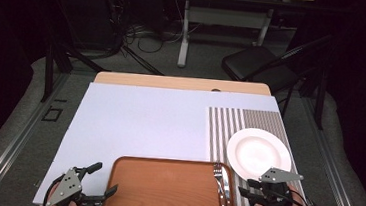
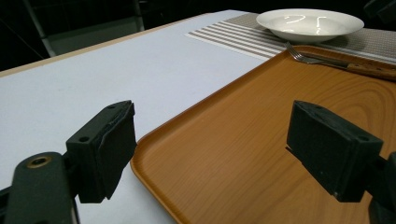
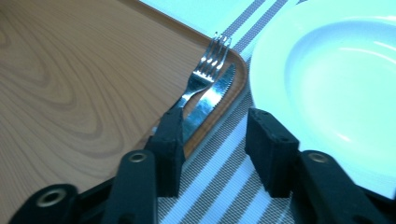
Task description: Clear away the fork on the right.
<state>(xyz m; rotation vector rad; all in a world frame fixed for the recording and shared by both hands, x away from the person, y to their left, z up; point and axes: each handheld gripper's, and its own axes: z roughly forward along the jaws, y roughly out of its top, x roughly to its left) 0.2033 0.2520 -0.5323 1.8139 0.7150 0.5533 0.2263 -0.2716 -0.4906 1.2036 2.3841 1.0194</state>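
Note:
A brown wooden tray (image 1: 163,191) lies at the near edge of the table. A fork (image 3: 205,74) and a serrated knife (image 3: 212,100) rest side by side along its right rim, tips pointing away. Right of the tray, a white plate (image 1: 259,152) sits on a grey striped placemat (image 1: 229,122). My right gripper (image 3: 215,149) is open above the placemat, between the tray's rim and the plate, with nothing between its jaws. My left gripper (image 2: 212,149) is open and straddles the tray's left edge (image 2: 154,172); its jaws hold nothing.
A large white sheet (image 1: 144,124) covers the table left of the placemat. Beyond the far edge stand a black folding chair (image 1: 259,64) and a desk's white legs (image 1: 184,38), with cables on the floor.

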